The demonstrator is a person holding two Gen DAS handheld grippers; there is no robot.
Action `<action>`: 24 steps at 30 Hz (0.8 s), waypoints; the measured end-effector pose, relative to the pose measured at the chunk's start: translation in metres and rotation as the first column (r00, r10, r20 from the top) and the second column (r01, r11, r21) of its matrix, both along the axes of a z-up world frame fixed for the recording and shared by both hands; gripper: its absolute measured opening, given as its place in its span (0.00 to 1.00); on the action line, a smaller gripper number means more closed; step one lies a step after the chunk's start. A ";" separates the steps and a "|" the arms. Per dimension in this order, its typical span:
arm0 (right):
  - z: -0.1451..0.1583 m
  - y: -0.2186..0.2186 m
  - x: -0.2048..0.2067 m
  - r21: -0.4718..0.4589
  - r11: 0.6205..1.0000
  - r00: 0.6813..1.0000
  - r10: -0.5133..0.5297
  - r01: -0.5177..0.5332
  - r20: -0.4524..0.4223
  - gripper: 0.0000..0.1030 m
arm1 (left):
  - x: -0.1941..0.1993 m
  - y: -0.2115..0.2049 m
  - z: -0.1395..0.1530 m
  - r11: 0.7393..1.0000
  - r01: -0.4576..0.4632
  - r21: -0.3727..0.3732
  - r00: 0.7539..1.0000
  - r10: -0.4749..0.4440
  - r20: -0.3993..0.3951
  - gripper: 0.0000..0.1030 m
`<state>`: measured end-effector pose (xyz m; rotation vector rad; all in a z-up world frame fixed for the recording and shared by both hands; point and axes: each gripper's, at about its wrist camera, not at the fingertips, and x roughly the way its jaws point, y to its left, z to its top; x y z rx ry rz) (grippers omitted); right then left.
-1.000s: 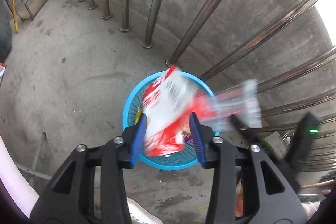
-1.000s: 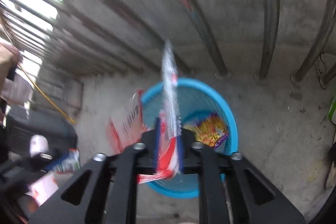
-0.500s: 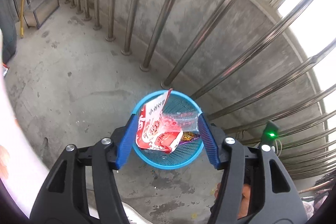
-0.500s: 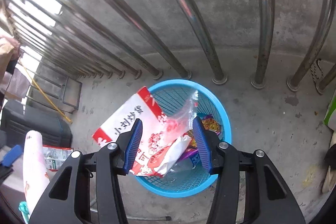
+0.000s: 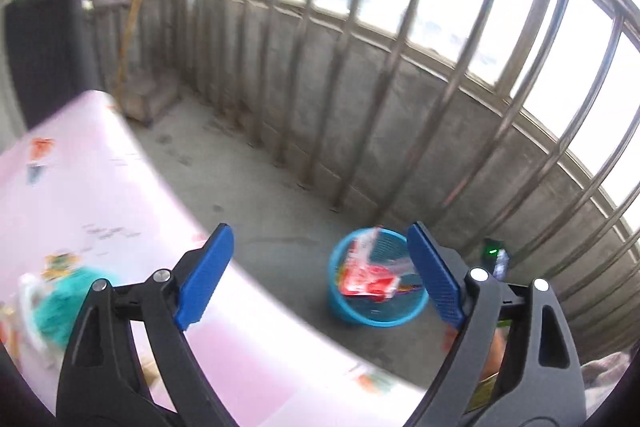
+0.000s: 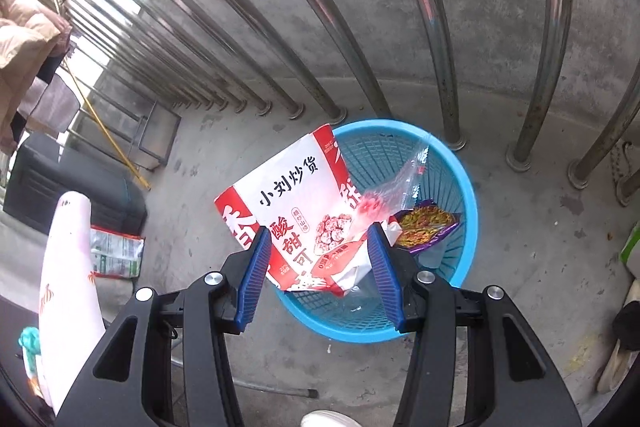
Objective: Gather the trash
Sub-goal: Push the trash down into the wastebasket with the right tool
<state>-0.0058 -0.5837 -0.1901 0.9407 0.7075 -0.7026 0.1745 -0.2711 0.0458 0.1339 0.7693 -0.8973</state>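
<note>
A blue plastic basket [image 6: 460, 163] stands on the concrete floor by the railing. It holds a red-and-white snack bag [image 6: 296, 203] leaning over its left rim, a clear plastic wrapper [image 6: 400, 187] and a purple-yellow packet [image 6: 428, 223]. My right gripper [image 6: 318, 275] is open and empty just above the basket. My left gripper [image 5: 320, 275] is open wide and empty, high up over the edge of a pink table [image 5: 80, 195], with the basket [image 5: 340, 307] far below. A teal item and a white bag [image 5: 60, 299] lie on the table by the left finger.
Steel railing bars [image 6: 436, 27] and a low concrete wall stand behind the basket. A green-white packet [image 6: 114, 253] lies on the floor at the left beside a dark bin [image 6: 68, 183]. Shoes [image 6: 624, 347] lie at the right edge.
Both wrappers dropped from the grippers into the basket. My left gripper rose and swung left over the pink table. My right gripper opened and stays above the basket.
</note>
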 end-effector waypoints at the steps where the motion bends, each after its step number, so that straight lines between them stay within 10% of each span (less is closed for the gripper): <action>1: 0.003 0.001 0.000 -0.010 1.000 1.000 0.003 -0.003 -0.004 0.48 | -0.002 0.014 0.001 1.000 -0.024 0.000 1.000 0.024 0.011 0.83; 7: 0.038 0.018 0.002 -0.130 0.992 0.997 -0.010 0.000 -0.081 0.69 | -0.011 0.109 -0.006 0.977 -0.215 -0.002 0.976 0.215 0.026 0.87; 14: 0.059 0.033 0.046 -0.187 0.974 0.989 0.109 -0.126 -0.102 0.71 | -0.016 0.210 -0.016 0.925 -0.380 -0.004 0.924 0.379 -0.050 0.91; 24: 0.000 0.023 0.169 -0.099 0.960 0.933 0.227 -0.264 -0.279 0.71 | -0.016 0.280 -0.024 0.857 -0.515 -0.020 0.856 0.513 -0.058 0.91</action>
